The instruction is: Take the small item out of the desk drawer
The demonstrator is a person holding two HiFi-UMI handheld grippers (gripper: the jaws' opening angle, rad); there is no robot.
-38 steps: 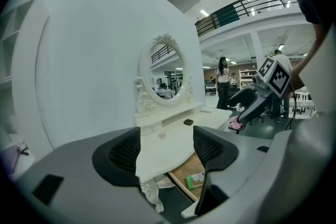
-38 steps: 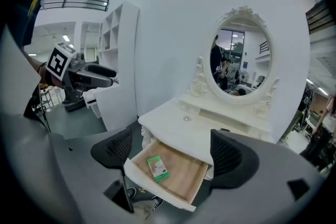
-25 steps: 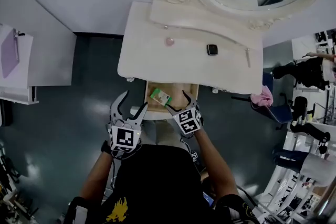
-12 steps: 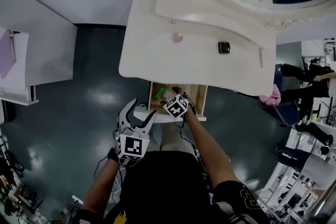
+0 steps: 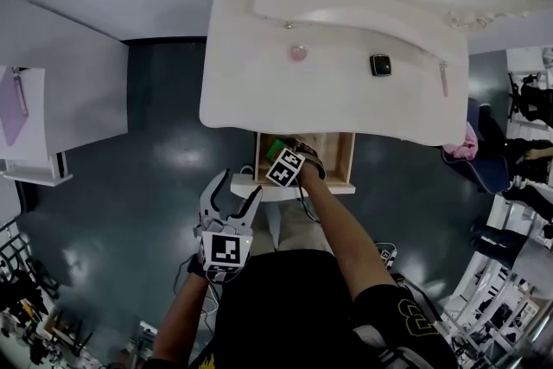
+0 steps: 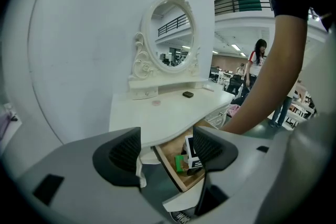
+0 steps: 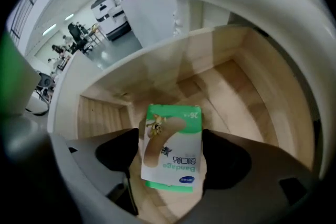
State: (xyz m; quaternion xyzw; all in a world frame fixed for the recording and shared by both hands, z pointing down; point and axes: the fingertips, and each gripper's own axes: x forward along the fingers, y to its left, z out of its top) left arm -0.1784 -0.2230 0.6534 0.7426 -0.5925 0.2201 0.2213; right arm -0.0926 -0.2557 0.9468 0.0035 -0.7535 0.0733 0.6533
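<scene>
Right claw (image 7: 170,159) reaching down into the open table drawer (image 5: 344,162) to take a small green and white box (image 7: 173,131).

The drawer stands pulled out beneath the white table (image 5: 259,82). The right claw points down into it; its jaws have just been closing and now seem to pinch the box by both sides. The box sits low inside the drawer, against its wooden floor. The left claw (image 5: 242,182) hangs spread and empty just in front of the drawer. Opening and reaching look done; lifting the box clear remains.
</scene>
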